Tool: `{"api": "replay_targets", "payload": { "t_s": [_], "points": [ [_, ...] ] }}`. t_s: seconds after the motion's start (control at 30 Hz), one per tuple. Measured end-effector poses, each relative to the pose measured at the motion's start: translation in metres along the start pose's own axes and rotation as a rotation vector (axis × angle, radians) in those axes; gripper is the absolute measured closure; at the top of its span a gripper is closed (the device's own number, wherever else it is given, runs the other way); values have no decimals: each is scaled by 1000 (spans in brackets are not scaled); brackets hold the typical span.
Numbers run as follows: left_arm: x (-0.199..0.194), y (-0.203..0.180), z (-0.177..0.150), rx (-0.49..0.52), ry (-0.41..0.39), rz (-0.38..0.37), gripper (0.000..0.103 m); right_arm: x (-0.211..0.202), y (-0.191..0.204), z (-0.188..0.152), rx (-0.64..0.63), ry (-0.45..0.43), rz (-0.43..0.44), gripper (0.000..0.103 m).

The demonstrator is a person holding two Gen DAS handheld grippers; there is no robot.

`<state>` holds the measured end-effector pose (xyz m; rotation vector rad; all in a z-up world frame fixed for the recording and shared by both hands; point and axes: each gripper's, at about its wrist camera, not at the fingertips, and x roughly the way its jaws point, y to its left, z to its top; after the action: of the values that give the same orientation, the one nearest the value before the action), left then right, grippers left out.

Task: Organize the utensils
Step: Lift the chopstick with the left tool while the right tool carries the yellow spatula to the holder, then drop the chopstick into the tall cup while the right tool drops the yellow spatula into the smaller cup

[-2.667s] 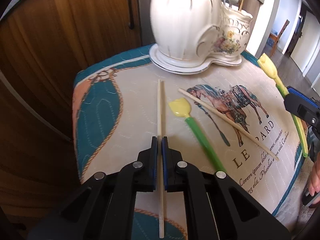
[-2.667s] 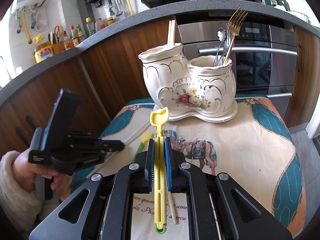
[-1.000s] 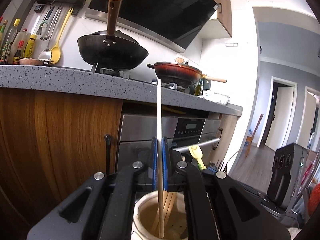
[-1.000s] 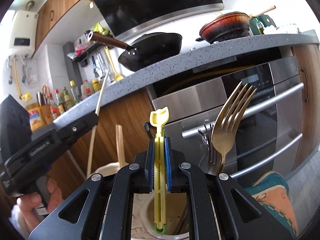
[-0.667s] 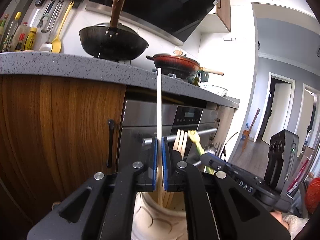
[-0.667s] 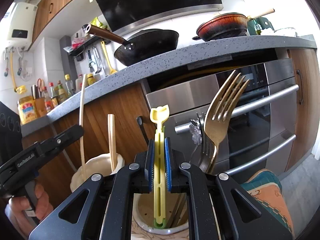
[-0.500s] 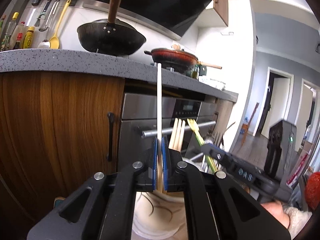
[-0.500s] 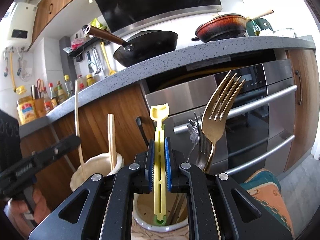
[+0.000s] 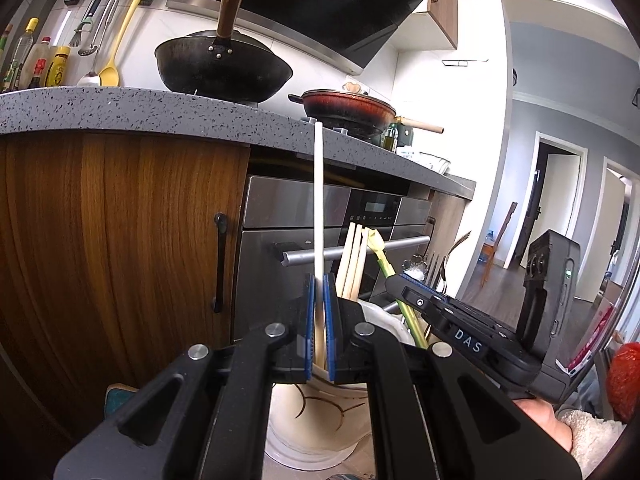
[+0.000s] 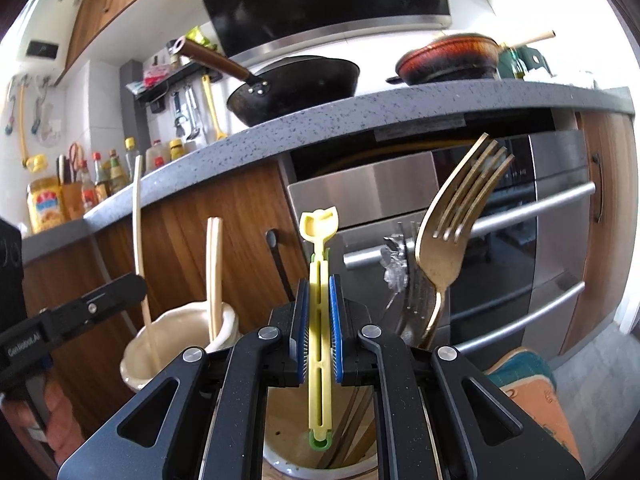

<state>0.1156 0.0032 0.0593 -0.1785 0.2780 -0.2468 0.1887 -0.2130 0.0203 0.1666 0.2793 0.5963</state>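
My left gripper (image 9: 319,288) holds a pale wooden chopstick (image 9: 318,208) upright over the left cup of the white ceramic utensil holder (image 9: 316,412); the jaws stand slightly apart around it. Other chopsticks (image 9: 353,260) stand in that cup. My right gripper (image 10: 319,292) holds a yellow-green plastic utensil (image 10: 319,300) upright, its lower end inside the right cup (image 10: 280,456); its jaws too look slightly apart. A gold fork (image 10: 448,240) stands in that cup. In the right wrist view the left cup (image 10: 176,328) holds the chopstick (image 10: 140,240).
Behind the holder are a steel oven (image 9: 340,216) with a bar handle, wood cabinet doors (image 9: 120,232) and a grey stone counter (image 10: 360,116) with a black wok (image 9: 222,64) and a red pan (image 9: 348,112). A patterned cloth (image 10: 536,396) covers the table.
Both grippers lifted from the table to above the holder, then lowered. The chopstick and the yellow utensil have sunk into their cups, and both jaws have loosened a little.
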Motion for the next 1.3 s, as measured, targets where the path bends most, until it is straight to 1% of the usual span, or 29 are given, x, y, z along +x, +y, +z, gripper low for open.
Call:
{"api": "replay_targets", "payload": {
  "t_s": [0.13,0.3,0.47,0.67,0.87,0.93,1.07,1.2,1.27,1.3],
  "points": [
    [0,0,-2,6,6,-2,99,-2,6,-3,-45,1,-15,92],
    [0,2,0,3,8,-7,99,-11,5,-5,-36,4,-18,92],
    [1,3,-1,8,27,-8,99,-24,2,-6,-18,5,-24,92],
    [5,4,-4,8,56,-8,99,-38,2,-14,-24,41,-53,92],
    [4,2,-4,20,57,-11,98,-51,0,-24,-26,67,-83,92],
    [3,1,-5,23,57,-12,95,-53,-1,-26,-24,76,-104,92],
    [1,-1,-5,28,48,-10,78,-52,-3,-26,-30,86,-127,92],
    [-1,-2,-4,29,41,-8,76,-52,-4,-26,-28,83,-123,92],
    [-2,-2,-4,29,36,-4,66,-52,-4,-26,-29,82,-126,92],
    [-3,-1,-3,28,30,-2,64,-52,-4,-26,-30,82,-126,92]
  ]
}}
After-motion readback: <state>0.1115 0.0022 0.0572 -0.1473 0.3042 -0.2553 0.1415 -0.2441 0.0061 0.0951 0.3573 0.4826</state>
